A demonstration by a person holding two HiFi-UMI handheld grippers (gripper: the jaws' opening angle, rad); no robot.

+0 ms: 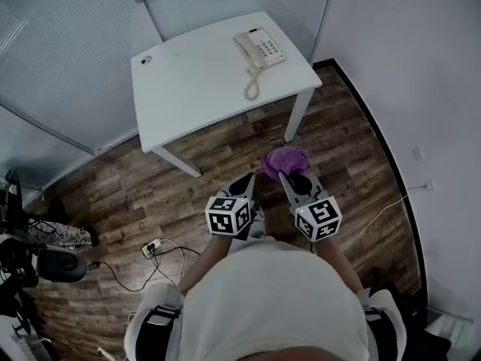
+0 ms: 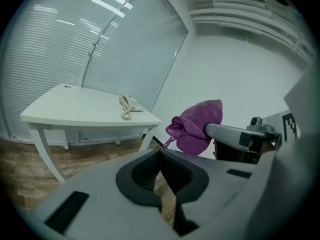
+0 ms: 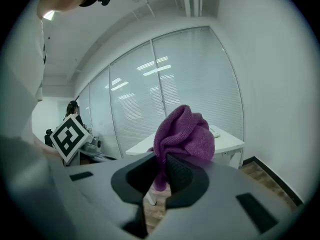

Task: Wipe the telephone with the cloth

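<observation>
A cream telephone with a coiled cord sits near the far right corner of a white table; the left gripper view shows the telephone small and far off. My right gripper is shut on a bunched purple cloth, held in the air over the wooden floor, well short of the table. In the right gripper view the cloth rises from between the jaws. My left gripper hangs beside it, shut and empty, and its own view shows the cloth to the right.
The table stands against glass walls with blinds. A white wall runs along the right. Cables and a power strip lie on the wood floor at the left, near dark equipment.
</observation>
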